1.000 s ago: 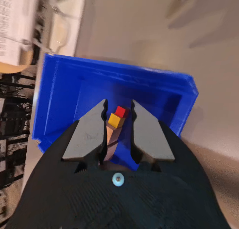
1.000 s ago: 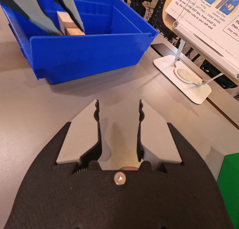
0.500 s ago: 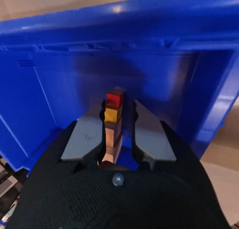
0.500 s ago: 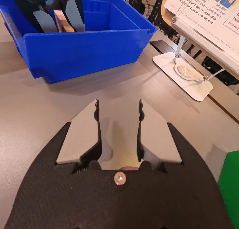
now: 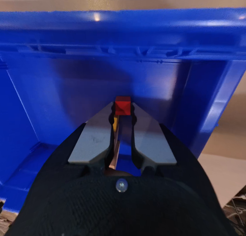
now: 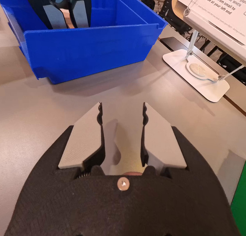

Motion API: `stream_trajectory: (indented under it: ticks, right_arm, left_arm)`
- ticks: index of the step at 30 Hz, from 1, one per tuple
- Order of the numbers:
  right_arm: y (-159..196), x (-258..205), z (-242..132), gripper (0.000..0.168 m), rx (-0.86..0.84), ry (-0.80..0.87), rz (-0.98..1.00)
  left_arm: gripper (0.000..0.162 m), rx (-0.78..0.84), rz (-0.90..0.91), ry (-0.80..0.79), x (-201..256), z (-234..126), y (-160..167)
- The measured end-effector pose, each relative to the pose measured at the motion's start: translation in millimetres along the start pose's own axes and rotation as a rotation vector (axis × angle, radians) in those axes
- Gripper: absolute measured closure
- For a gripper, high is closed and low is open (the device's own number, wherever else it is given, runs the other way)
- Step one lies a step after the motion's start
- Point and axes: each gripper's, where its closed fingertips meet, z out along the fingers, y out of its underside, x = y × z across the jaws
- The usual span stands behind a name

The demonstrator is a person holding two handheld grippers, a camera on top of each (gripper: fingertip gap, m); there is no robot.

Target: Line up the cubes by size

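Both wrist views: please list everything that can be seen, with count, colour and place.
bin: one, blue, on the table, far left in the right wrist view.
red cube: one, inside the bin, at the tips of the left gripper.
yellow cube: one, in line behind the red cube, mostly hidden.
wooden cubes: plain wood, same line; count unclear.
table: one, grey-brown.
sign stand: one, white base, right of the bin.
printed sheet: one, white, on the stand.
green object: one, right edge, cut off.
left gripper: black and grey, open, in the bin.
right gripper: black and grey, open, above bare table.

Left gripper jaws parted; right gripper wide apart
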Motion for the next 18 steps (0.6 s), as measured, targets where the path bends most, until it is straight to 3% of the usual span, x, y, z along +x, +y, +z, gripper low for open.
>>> stream_trajectory:
  ticks: [4, 7, 11, 14, 18]
  right_arm:
    - [-4, -3, -3, 0.110, 0.017, -0.035, 0.026]
    - [-5, -3, -5, 0.110, 0.026, -0.059, 0.053]
    - [0, -1, -6, 0.108, -0.010, -0.078, 0.080]
    - [-9, 0, -13, 0.109, 0.035, -0.080, 0.079]
    - [-25, 5, -32, 0.110, 0.160, -0.093, 0.106]
  left_arm:
    - [0.142, 0.010, 0.040, -0.143, -9, -11, 2]
    - [0.142, 0.117, 0.036, -0.343, -25, -40, -3]
    - [0.142, 0.446, -0.041, -0.621, -30, -102, -27]
    - [0.143, 0.739, -0.070, -0.803, -7, -150, -57]
    - [0.142, 0.964, -0.043, -0.864, 35, -169, -92]
